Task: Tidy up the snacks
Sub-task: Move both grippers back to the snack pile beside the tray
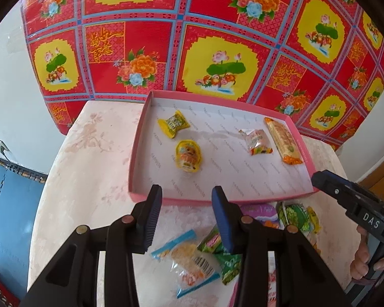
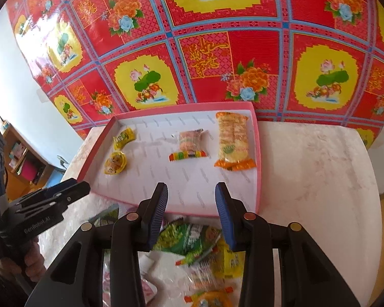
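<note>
Both left tongs (image 1: 187,199) and right tongs (image 2: 191,197) are hovering wide apart, gripping nothing. Loose snack packets (image 2: 189,238) are lying just below them on the desk (image 2: 315,179); pink tray (image 2: 257,153) ahead. Packets are looking light, crinkly, slippery; pinching a sealed end seems safest.
</note>
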A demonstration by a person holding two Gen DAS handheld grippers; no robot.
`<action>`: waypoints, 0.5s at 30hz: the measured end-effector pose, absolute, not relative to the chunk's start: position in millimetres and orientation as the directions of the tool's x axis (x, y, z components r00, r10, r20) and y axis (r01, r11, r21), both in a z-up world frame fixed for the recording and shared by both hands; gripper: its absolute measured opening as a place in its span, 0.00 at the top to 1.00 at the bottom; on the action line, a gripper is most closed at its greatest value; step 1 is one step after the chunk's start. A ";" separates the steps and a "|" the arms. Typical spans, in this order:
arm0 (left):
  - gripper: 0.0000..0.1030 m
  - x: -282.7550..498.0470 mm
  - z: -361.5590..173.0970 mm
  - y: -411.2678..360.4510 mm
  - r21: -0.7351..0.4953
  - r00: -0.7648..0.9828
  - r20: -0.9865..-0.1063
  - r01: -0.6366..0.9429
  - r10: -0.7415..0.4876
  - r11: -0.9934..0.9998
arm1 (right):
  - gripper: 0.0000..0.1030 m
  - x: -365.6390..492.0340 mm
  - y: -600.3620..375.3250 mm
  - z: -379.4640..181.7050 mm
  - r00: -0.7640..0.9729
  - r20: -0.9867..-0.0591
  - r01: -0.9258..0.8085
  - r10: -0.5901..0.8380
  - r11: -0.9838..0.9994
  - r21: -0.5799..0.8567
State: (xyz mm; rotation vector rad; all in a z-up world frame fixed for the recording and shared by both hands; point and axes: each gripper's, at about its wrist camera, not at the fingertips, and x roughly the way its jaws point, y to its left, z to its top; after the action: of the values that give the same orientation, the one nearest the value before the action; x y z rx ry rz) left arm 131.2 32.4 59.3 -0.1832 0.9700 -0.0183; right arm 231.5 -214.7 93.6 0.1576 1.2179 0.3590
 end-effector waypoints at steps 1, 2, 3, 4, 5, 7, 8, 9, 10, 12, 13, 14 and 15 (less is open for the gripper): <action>0.59 129.6 58.9 33.0 -0.165 0.565 -0.819 -0.069 -0.098 0.984 | 0.61 228.6 -216.7 94.5 0.301 -0.888 -0.182 0.349 0.935 0.306; 0.59 128.2 58.5 33.5 -0.168 0.563 -0.820 -0.070 -0.100 0.983 | 0.61 226.8 -217.8 94.9 0.303 -0.888 -0.179 0.347 0.936 0.305; 0.59 127.1 58.0 33.9 -0.169 0.562 -0.821 -0.072 -0.100 0.983 | 0.61 225.0 -219.4 95.4 0.304 -0.888 -0.176 0.346 0.936 0.304; 0.59 125.3 57.2 34.6 -0.171 0.560 -0.822 -0.072 -0.102 0.983 | 0.61 222.2 -221.7 96.1 0.305 -0.888 -0.171 0.344 0.937 0.304; 0.59 124.3 56.6 34.9 -0.173 0.558 -0.824 -0.072 -0.103 0.982 | 0.61 220.5 -223.1 96.3 0.306 -0.888 -0.168 0.343 0.938 0.304; 0.59 121.3 55.5 35.8 -0.177 0.554 -0.826 -0.073 -0.108 0.981 | 0.61 216.4 -226.4 96.5 0.306 -0.890 -0.160 0.339 0.939 0.303; 0.59 120.0 55.0 36.2 -0.179 0.552 -0.826 -0.073 -0.110 0.981 | 0.61 213.7 -228.0 96.5 0.304 -0.891 -0.156 0.337 0.940 0.302; 0.59 118.6 54.7 36.4 -0.181 0.551 -0.827 -0.074 -0.111 0.981 | 0.61 211.9 -229.0 96.3 0.303 -0.892 -0.153 0.336 0.941 0.302; 0.59 117.0 54.3 37.0 -0.183 0.549 -0.828 -0.075 -0.112 0.980 | 0.61 209.5 -230.0 96.2 0.301 -0.893 -0.150 0.333 0.942 0.301; 0.59 113.6 54.0 38.3 -0.185 0.546 -0.830 -0.077 -0.114 0.980 | 0.61 204.5 -231.3 96.4 0.300 -0.897 -0.149 0.326 0.944 0.294; 0.59 111.5 53.8 39.2 -0.187 0.545 -0.831 -0.079 -0.115 0.979 | 0.61 201.4 -232.0 96.7 0.299 -0.898 -0.149 0.323 0.945 0.290; 0.59 110.1 53.8 39.7 -0.187 0.543 -0.832 -0.080 -0.115 0.979 | 0.61 199.1 -232.2 96.8 0.298 -0.899 -0.150 0.321 0.946 0.288; 0.59 108.3 53.7 40.1 -0.188 0.542 -0.832 -0.080 -0.116 0.979 | 0.61 196.5 -232.3 97.0 0.297 -0.900 -0.152 0.319 0.946 0.286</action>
State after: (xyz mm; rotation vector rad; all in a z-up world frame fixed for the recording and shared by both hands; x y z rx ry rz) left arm 108.3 40.1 53.7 -0.2136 0.9999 -0.0216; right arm 196.5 -232.2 97.0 0.1561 1.2312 0.3150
